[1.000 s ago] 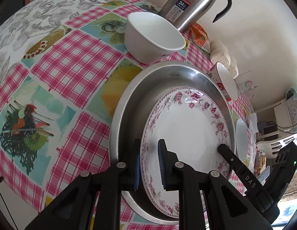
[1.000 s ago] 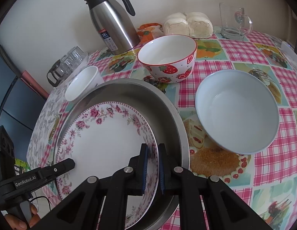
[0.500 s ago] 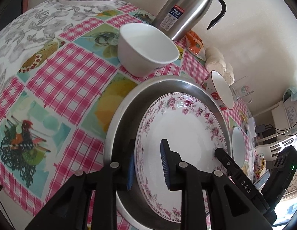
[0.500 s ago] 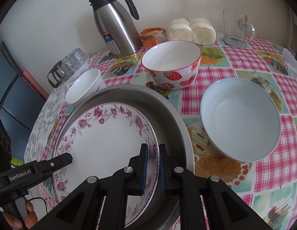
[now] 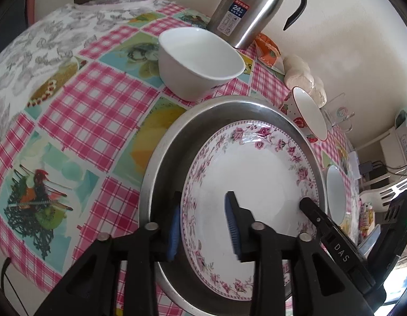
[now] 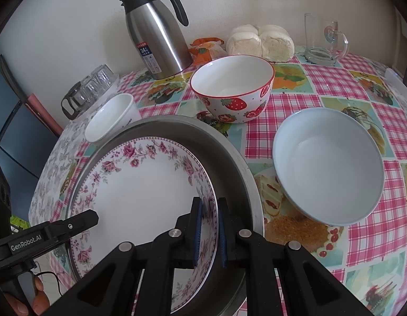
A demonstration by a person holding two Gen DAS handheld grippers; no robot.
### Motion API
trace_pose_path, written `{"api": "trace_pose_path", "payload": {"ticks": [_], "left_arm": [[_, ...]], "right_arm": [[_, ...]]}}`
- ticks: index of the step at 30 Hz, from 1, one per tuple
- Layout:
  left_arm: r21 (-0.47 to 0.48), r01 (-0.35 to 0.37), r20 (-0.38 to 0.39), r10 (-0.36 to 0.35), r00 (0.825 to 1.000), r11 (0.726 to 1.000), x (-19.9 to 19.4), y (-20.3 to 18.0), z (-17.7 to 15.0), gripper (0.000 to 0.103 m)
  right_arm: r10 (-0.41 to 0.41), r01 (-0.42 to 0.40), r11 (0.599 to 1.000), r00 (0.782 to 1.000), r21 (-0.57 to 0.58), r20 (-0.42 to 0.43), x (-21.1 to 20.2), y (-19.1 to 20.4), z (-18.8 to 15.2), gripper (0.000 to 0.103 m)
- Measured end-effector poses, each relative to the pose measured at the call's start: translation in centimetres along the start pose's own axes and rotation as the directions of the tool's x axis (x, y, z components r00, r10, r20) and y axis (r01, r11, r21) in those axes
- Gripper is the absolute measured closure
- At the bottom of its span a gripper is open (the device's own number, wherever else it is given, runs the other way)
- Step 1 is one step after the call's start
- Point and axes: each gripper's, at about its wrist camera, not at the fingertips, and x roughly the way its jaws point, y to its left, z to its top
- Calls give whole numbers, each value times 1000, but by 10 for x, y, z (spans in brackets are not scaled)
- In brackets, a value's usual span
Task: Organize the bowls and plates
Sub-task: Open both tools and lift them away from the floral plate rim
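One floral-rimmed plate (image 6: 140, 184) lies face up inside a round steel tray (image 6: 240, 158) on the checked tablecloth (image 6: 335, 84), its near-right edge lifted. Right gripper (image 6: 209, 233) pinches that rim tightly. Left gripper (image 5: 203, 226), jaws just opening, straddles the opposite rim without pressing. Beyond stand a strawberry bowl (image 6: 235, 105), pale blue bowl (image 6: 327, 166), and white bowl (image 5: 195, 63).

Plate (image 6: 140, 184) in pan (image 6: 237, 163)
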Motion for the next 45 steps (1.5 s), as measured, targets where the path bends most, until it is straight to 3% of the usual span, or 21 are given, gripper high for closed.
{"api": "trace_pose_path", "payload": {"ticks": [9, 19, 21, 23, 25, 27, 28, 36, 38, 45], "left_arm": [[35, -3, 48, 2, 999, 999, -9, -7, 2, 50], [65, -44, 153, 34, 988, 997, -35, -13, 2, 48], [71, -73, 166, 60, 984, 995, -37, -15, 2, 39], [70, -84, 165, 72, 984, 994, -36, -14, 3, 37], [61, -106, 161, 95, 982, 993, -34, -11, 4, 35], [54, -133, 164, 123, 979, 990, -33, -9, 4, 17], [50, -149, 171, 138, 976, 988, -33, -8, 4, 14], [32, -205, 209, 194, 958, 978, -36, -2, 4, 10], [38, -215, 228, 201, 953, 976, -38, -3, 4, 10], [72, -217, 273, 190, 943, 974, -44, -14, 3, 9]], "right_arm": [[-21, 21, 1000, 1000, -12, 6, -3, 0, 1, 88], [-77, 81, 996, 994, -42, 73, -22, 4, 6, 87], [-58, 61, 998, 995, -34, 87, -27, 3, 7, 80], [-55, 59, 998, 993, -30, 107, -32, 5, 9, 67], [-61, 66, 997, 989, -35, 134, -37, 7, 10, 61], [-64, 70, 997, 986, -37, 155, -42, 10, 11, 47], [-68, 76, 996, 983, -40, 168, -44, 11, 11, 38], [-84, 95, 994, 980, -55, 180, -43, 10, 11, 13], [-91, 102, 993, 979, -51, 181, -43, 9, 10, 0], [-107, 118, 992, 972, -42, 208, -47, 5, 12, 0]]}}
